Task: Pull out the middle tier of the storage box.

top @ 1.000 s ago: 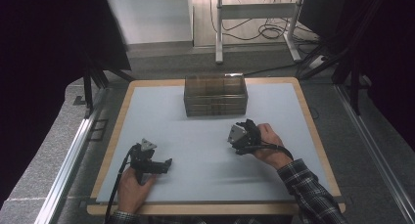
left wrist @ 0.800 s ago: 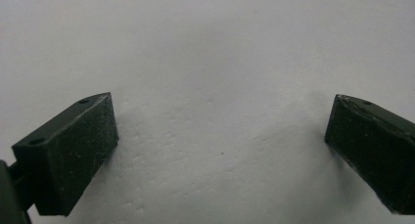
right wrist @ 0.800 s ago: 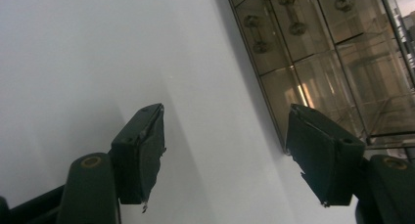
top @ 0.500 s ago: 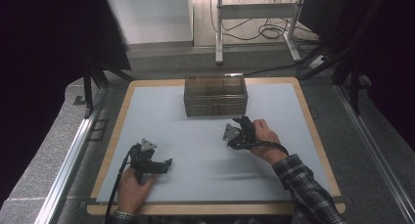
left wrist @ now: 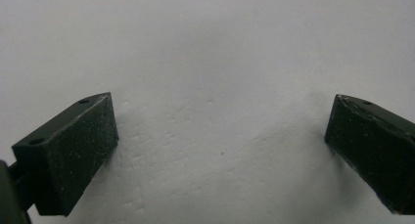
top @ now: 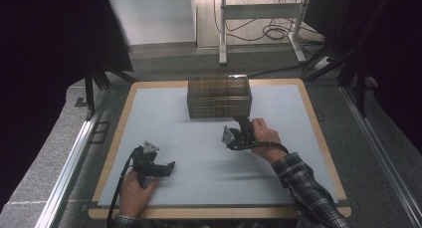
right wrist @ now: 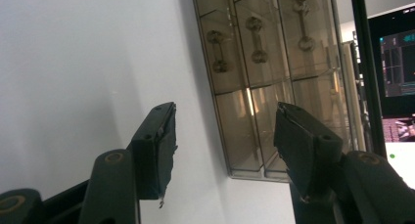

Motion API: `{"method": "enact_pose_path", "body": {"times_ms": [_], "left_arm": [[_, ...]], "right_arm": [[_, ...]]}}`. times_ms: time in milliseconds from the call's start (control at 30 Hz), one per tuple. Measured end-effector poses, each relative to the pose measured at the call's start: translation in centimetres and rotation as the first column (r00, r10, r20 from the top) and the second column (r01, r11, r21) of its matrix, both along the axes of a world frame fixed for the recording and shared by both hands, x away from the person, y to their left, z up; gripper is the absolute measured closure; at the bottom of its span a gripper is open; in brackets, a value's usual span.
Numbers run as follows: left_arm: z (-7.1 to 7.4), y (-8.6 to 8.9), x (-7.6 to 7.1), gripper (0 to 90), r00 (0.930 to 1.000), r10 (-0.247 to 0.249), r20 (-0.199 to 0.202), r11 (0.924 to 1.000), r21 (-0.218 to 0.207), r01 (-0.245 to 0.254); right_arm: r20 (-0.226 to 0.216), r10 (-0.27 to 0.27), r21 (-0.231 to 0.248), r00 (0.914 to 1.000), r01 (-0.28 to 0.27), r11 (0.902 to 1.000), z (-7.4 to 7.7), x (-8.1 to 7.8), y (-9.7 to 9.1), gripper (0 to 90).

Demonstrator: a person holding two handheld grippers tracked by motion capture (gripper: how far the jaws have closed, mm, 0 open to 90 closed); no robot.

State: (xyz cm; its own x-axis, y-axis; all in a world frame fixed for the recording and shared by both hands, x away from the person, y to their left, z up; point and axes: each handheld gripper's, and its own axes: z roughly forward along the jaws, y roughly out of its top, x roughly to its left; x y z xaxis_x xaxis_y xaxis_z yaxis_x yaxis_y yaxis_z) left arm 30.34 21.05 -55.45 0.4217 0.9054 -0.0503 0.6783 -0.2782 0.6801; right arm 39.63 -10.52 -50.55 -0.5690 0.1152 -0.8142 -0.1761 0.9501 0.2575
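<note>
Table: the pale grey mat on the wood-edged table (top: 164, 113) lies under both my grippers, bare apart from one thing.
Drawer box: the smoky brown see-through plastic drawer cabinet (top: 219, 96) stands just ahead of my right gripper, at the far middle of the mat; in the right gripper view (right wrist: 254, 62) its fronts with small bar handles fill the space beyond my jaws, all drawers looking shut.
Right gripper: my right gripper (top: 238, 133) is turned on its side and pointed at the box front, near it but not touching; jaws (right wrist: 222, 145) are spread wide with nothing between them.
Left gripper: my left gripper (top: 166, 168) rests low at the near left, well apart from the box, jaws (left wrist: 220, 150) wide over bare mat.
Progress: I judge the work barely begun, with no drawer gripped or pulled.
Left to do: close the gap, pinch a handle, draw it out.
</note>
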Motion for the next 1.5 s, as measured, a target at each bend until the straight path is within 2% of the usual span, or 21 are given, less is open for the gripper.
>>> {"method": "enact_pose_path", "body": {"times_ms": [233, 667, 700, 900, 1067, 1267, 1500], "left_arm": [[0.0, 0.0, 0.0, 0.0, 1.0000, 0.000, 0.000, 1.0000, 0.000, 0.000], [0.0, 0.0, 0.0, 0.0, 1.0000, 0.000, 0.000, 1.0000, 0.000, 0.000], [0.0, 0.0, 0.0, 0.0, 1.0000, 0.000, 0.001, 1.0000, 0.000, 0.000], [0.0, 0.0, 0.0, 0.0, 1.0000, 0.000, 0.001, 1.0000, 0.000, 0.000], [0.0, 0.0, 0.0, 0.0, 1.0000, 0.001, 0.001, 1.0000, 0.000, -0.001], [0.0, 0.0, 0.0, 0.0, 1.0000, 0.001, 0.001, 1.0000, 0.000, -0.001], [0.0, 0.0, 0.0, 0.0, 1.0000, 0.001, 0.001, 1.0000, -0.001, -0.001]], "right_arm": [[0.037, -0.007, -0.010, 0.9993, 0.008, 0.9999, -0.2, 0.6, 0.6, 43.3], [0.120, 0.002, -0.086, 0.9928, 0.009, 0.9963, -0.8, 1.5, 2.0, 48.8], [0.131, 0.005, -0.105, 0.9914, 0.009, 0.9945, -0.8, 1.6, 2.0, 49.5], [0.158, 0.014, -0.128, 0.9874, 0.007, 0.9917, -1.2, 2.1, 2.6, 54.3], [0.179, 0.013, -0.167, 0.9837, 0.017, 0.9857, -1.7, 2.6, 3.1, 58.7], [0.203, 0.006, -0.186, 0.9792, 0.032, 0.9820, -2.2, 3.0, 3.6, 63.0], [0.246, 0.011, -0.209, 0.9692, 0.042, 0.9771, -2.5, 3.6, 4.1, 68.6]]}}
